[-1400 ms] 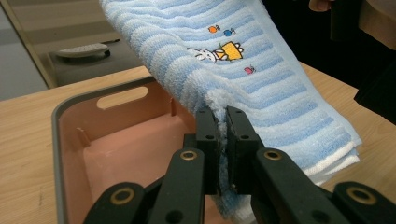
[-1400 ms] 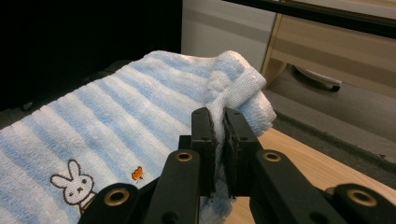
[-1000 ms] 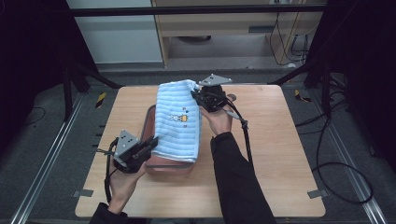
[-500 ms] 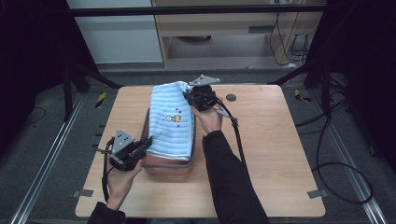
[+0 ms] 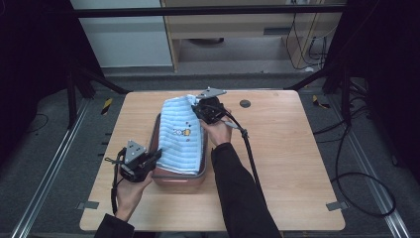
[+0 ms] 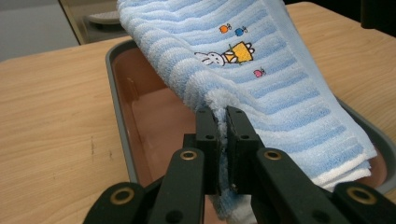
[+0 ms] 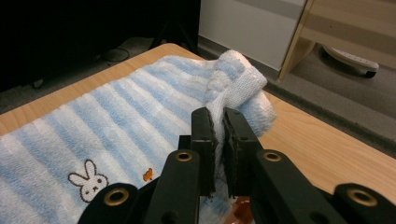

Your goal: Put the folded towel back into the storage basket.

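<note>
Blue-striped towel (image 5: 182,134) hangs mid-frame, draped over the pink tray (image 5: 177,179), each hand-held gripper, left (image 5: 154,156) and right (image 5: 199,107), clamped on a corner; lowering it in and letting go seems left.

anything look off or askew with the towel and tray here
Slightly. The striped towel lies crooked over the tray: its far end sticks out past the rim onto the table. The left gripper and right gripper each pinch a corner. Nothing spilled or damaged.
</note>
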Demonstrator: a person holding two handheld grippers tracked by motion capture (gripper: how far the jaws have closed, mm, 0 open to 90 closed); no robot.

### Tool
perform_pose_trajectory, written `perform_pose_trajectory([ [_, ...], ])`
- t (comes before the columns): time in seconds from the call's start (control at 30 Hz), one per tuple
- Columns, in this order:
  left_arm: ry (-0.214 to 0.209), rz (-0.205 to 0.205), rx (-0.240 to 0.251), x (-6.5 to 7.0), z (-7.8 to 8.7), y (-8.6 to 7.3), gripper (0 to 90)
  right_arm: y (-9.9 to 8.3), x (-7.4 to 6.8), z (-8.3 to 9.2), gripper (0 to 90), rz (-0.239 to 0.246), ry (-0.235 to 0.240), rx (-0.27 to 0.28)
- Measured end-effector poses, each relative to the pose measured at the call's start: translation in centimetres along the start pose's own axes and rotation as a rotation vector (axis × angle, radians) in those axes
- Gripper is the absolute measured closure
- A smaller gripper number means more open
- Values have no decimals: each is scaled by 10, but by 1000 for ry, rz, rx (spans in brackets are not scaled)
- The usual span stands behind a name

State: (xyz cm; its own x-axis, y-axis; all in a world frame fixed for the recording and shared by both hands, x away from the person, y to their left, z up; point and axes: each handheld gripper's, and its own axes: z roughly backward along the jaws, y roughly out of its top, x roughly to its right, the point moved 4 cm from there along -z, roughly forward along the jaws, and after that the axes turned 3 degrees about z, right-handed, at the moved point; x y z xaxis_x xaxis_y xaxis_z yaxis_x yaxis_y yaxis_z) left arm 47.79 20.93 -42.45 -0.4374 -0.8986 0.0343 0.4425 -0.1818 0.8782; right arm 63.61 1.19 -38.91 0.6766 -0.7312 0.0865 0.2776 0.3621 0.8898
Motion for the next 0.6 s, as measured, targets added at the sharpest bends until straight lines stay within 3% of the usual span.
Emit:
perform_pose_trajectory([
  [0.6,15,-18,-69,-1,-8,-18,844,-26,-4,-13,840,-5,10,-52],
])
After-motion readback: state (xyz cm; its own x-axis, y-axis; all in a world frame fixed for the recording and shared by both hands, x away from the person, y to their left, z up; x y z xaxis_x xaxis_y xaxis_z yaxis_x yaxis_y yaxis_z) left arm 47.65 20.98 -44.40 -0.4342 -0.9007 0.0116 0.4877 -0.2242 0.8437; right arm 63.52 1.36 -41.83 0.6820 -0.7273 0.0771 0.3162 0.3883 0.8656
